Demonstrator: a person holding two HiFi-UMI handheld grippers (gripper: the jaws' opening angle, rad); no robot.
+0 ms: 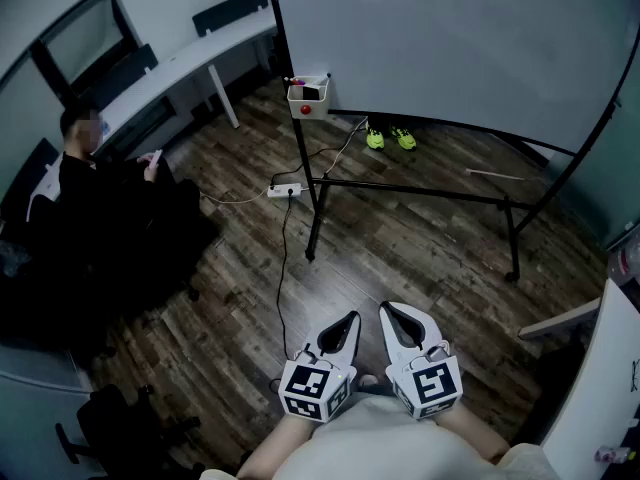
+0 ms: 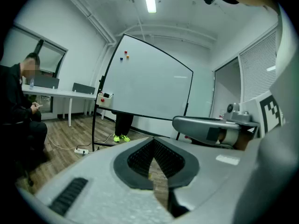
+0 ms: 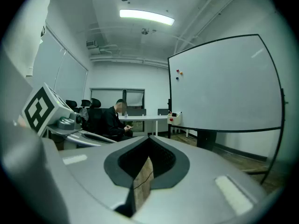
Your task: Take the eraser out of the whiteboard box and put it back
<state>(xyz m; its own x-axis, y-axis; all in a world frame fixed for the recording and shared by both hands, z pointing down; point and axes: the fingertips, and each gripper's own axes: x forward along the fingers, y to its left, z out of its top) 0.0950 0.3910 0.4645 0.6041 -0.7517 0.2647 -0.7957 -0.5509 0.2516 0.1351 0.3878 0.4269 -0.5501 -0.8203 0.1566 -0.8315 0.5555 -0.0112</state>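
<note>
The whiteboard point(image 1: 450, 38) stands well apart from us; the left gripper point(image 1: 351, 317) and right gripper point(image 1: 386, 309) are both clenched and empty. Reaching in like that, we judge, could knock the whiteboard box point(image 1: 307, 106) hung at its lower left corner; the eraser point(image 1: 311, 93) shows only as a small dark shape inside that box, too small to make out.

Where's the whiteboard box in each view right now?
Head view: whiteboard box top centre, at the whiteboard's lower left corner.
Left gripper view: box left of centre, same corner.
Right gripper view: box just right of centre, same corner.
Shared landmark: the whiteboard.
</note>
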